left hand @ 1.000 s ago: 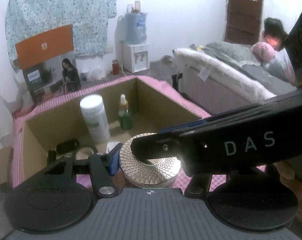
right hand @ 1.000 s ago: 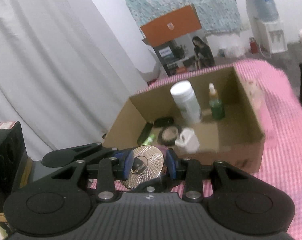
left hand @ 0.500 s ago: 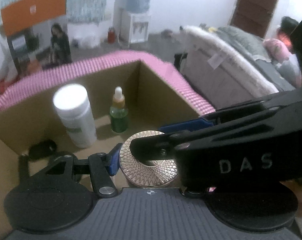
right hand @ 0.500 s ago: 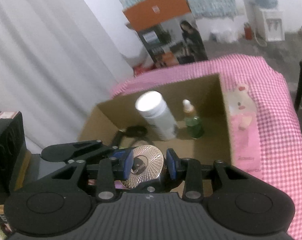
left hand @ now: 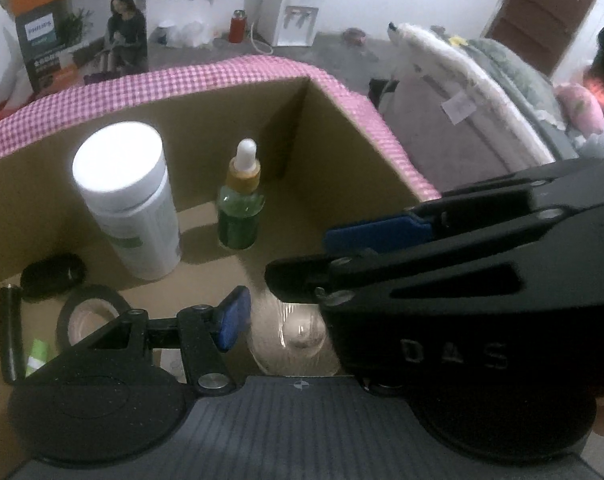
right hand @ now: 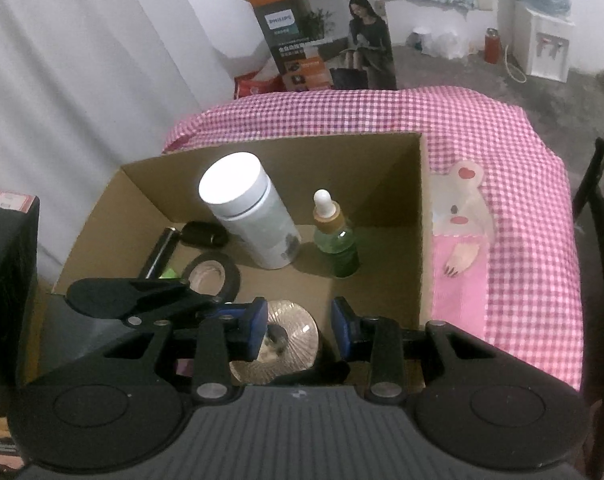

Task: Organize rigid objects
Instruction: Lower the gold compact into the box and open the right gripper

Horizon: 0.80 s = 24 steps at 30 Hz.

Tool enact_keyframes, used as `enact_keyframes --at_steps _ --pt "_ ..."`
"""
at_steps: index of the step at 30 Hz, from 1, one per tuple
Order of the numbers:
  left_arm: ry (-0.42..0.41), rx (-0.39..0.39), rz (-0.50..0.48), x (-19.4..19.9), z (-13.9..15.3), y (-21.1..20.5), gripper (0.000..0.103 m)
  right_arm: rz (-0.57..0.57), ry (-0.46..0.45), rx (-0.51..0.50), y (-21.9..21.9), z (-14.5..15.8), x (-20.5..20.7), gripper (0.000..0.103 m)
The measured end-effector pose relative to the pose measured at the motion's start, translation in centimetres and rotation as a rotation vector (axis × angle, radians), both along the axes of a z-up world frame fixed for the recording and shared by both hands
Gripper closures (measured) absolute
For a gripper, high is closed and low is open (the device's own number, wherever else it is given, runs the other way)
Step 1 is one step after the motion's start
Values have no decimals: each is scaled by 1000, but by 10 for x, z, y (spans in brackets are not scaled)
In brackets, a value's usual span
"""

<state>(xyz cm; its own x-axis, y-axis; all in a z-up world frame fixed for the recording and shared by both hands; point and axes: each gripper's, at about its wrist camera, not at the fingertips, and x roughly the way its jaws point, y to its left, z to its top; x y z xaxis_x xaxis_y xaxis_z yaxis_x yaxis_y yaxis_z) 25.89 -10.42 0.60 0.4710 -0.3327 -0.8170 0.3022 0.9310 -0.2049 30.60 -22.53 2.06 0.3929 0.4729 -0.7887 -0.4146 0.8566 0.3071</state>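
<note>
While both grippers are hanging over the open cardboard box, the task item under inspection, a round metallic disc with a radial pattern, is sitting low in the near part of the box, in front of the other contents. Whether it is resting on the box floor cannot be determined.

The right gripper is standing with its jaws part-open around the disc. In the right wrist view, the disc's rim is meeting the pad on the picture's left, while a dark gap is showing between the rim and the other pad, so the disc is not being squeezed there.

The left gripper is reaching to the same disc. One blue pad is lying right against the rim, but the right gripper's fingers are crossing in front and hiding the opposite pad. Whether this gripper is gripping the disc cannot be told.

Inside the box, a white bottle and a green dropper bottle are standing upright, side by side, near the far wall. A roll of black tape is lying flat in front of the white bottle. A black tube and a small black object are lying near the wall on the picture's left.

The box is sitting on a pink checked cloth.
</note>
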Motion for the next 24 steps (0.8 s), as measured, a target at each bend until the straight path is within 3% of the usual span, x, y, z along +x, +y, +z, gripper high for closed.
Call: enact_keyframes --at_steps 7,13,16,18,19,22,24 --pt "-37 -8 -4 0 8 -5 42 -10 -12 -2 -4 1 6 65" --pt "-149 5 -11 -21 31 -1 24 -26 -81 37 -13 14 -9 63" --pt "-208 0 -9 -39 48 8 13 -51 -150 68 -20 29 -27 49" --pt "-250 3 4 -54 59 17 3 -66 -211 82 -26 42 -42 34" --pt "-272 6 9 -62 64 22 2 -76 -250 89 -29 49 -53 30" --pt "-339 29 46 -86 77 37 0 -115 -346 103 -38 66 -82 4" --pt "-374 58 95 -100 84 48 0 -135 -402 114 -43 75 -102 0"
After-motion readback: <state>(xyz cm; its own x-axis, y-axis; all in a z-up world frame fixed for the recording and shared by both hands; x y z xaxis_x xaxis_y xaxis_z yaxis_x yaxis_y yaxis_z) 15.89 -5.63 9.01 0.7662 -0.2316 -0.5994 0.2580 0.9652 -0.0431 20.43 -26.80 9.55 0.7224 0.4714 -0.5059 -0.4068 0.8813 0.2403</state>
